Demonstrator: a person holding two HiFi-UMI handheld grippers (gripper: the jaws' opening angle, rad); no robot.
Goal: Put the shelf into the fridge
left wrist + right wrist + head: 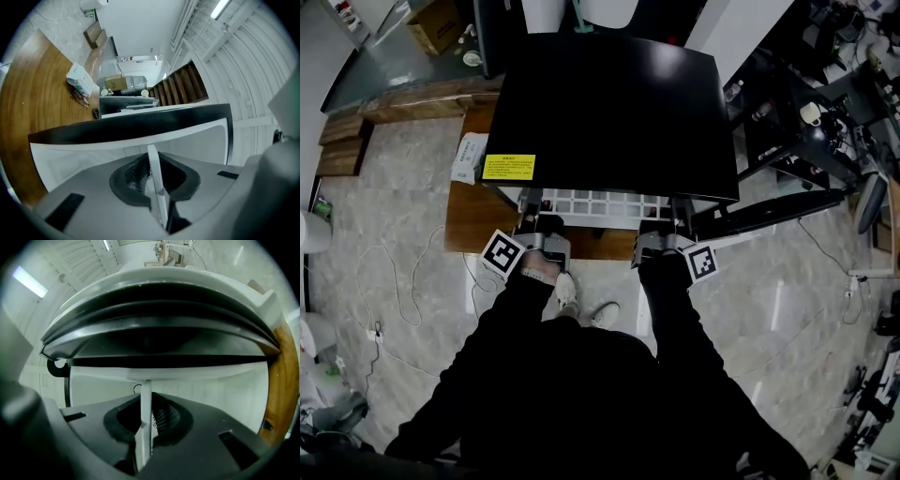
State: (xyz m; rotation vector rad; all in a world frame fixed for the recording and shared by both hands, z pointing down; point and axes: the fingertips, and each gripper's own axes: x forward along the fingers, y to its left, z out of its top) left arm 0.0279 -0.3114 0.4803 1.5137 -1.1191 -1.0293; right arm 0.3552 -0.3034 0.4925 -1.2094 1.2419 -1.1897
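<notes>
A white wire shelf [598,203] sticks out level from the front of the black fridge [614,108], its far part hidden under the fridge top. My left gripper [531,214] is shut on the shelf's near left edge, and my right gripper [675,217] is shut on its near right edge. The left gripper view has a thin white shelf bar [156,185] pinched between the dark pads of the left gripper [154,176], with the white fridge interior [197,138] ahead. In the right gripper view, the right gripper [145,414] clamps a white shelf bar [145,401] just the same.
The fridge stands on a wooden table [472,217] beside a tissue pack [469,157]. Its open door [769,214] juts out at the right. A yellow label [509,166] sits on the fridge top. Cables [412,281] trail over the tiled floor. The person's shoes [581,302] are below the shelf.
</notes>
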